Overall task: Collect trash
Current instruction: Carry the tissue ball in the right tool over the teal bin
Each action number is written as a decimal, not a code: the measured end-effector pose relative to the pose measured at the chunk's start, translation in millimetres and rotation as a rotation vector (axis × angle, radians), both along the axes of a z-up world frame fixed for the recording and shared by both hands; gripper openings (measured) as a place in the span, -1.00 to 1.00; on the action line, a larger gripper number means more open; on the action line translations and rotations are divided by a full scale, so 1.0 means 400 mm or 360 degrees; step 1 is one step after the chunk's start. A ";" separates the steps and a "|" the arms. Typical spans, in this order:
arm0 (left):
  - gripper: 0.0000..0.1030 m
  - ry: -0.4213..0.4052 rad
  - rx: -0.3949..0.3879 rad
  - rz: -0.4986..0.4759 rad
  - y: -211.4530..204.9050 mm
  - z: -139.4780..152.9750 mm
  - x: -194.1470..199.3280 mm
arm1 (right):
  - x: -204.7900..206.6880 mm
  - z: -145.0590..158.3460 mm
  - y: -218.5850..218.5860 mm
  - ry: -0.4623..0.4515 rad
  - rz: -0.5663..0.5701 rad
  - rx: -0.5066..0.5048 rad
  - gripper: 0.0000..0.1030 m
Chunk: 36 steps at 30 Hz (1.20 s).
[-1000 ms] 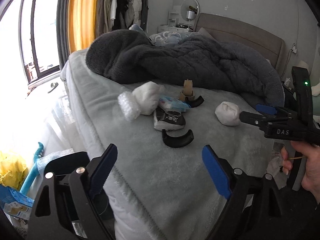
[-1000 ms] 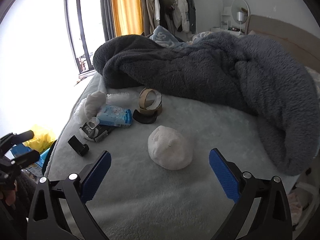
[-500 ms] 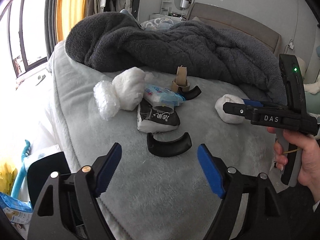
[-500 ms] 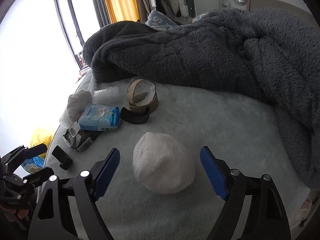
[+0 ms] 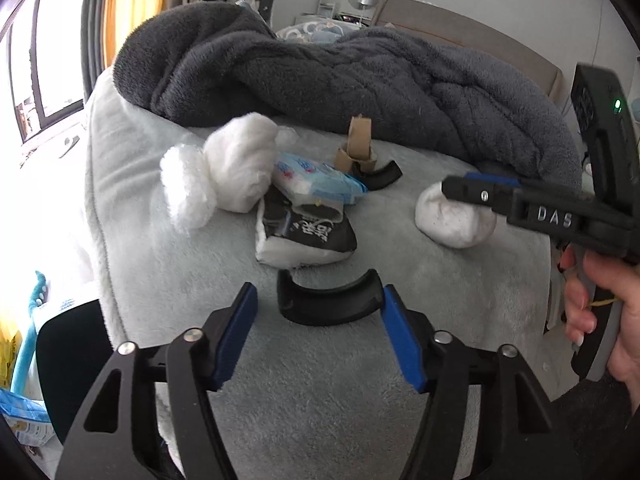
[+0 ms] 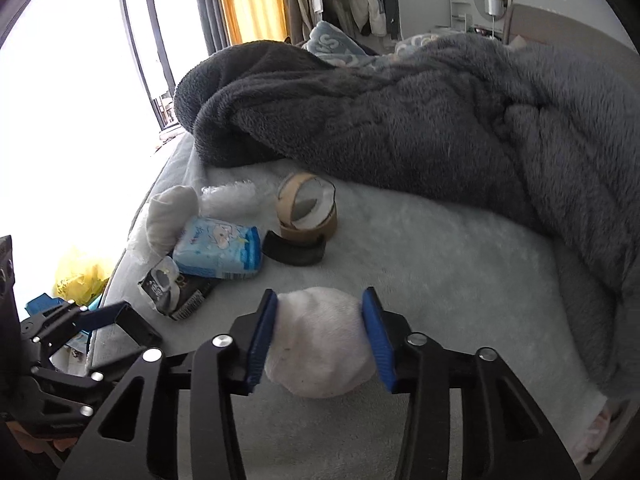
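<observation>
Trash lies on a pale grey bed cover [image 5: 304, 408]. My left gripper [image 5: 318, 300] is open, its blue pads on either side of a curved black plastic piece [image 5: 330, 304]. My right gripper [image 6: 320, 306] has its pads pressed on both sides of a white crumpled wad [image 6: 320, 336], which also shows in the left wrist view [image 5: 452, 220]. Beyond lie a black-and-white pouch [image 5: 308, 232], a blue tissue pack [image 6: 220, 248], white wads [image 5: 240, 168], a tape roll [image 6: 308, 208] and a second black curved piece [image 6: 294, 250].
A dark grey fleece blanket [image 6: 400, 112] is heaped across the far half of the bed. Left of the bed are a window, a yellow bag [image 6: 80, 276] and a blue package on the floor [image 5: 24, 420]. A headboard and mirror stand at the back.
Both grippers moved forward and down. The left one came to straddle the black curved piece. The right one closed in on the white wad until its pads touch it.
</observation>
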<state>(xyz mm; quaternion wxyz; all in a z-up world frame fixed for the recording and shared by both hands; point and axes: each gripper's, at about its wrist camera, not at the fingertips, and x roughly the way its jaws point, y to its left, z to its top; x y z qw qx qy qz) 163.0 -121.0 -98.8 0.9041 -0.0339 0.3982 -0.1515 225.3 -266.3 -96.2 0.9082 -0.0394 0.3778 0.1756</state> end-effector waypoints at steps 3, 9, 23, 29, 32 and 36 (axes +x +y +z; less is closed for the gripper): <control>0.02 0.0002 -0.0024 -0.0039 -0.004 -0.001 0.006 | 0.004 0.009 0.012 0.0007 -0.0010 -0.0030 -0.27; -0.07 0.0012 -0.0021 -0.0077 0.007 0.001 -0.002 | 0.023 -0.039 0.005 0.0115 -0.0068 -0.0049 -0.28; -0.08 -0.0073 -0.0078 0.0073 0.163 0.047 -0.032 | 0.047 -0.035 0.057 0.0214 -0.0153 -0.0139 -0.22; -0.08 -0.0049 -0.0078 0.0212 0.259 0.042 -0.034 | 0.029 0.045 0.129 0.0083 -0.0147 -0.0127 -0.23; -0.08 -0.0019 -0.0060 0.0280 0.309 0.028 -0.034 | 0.021 0.076 0.182 0.0039 -0.0114 -0.0107 -0.23; -0.08 0.0055 -0.0047 0.0352 0.376 -0.004 -0.031 | 0.011 0.112 0.250 0.0002 -0.0029 -0.0059 -0.23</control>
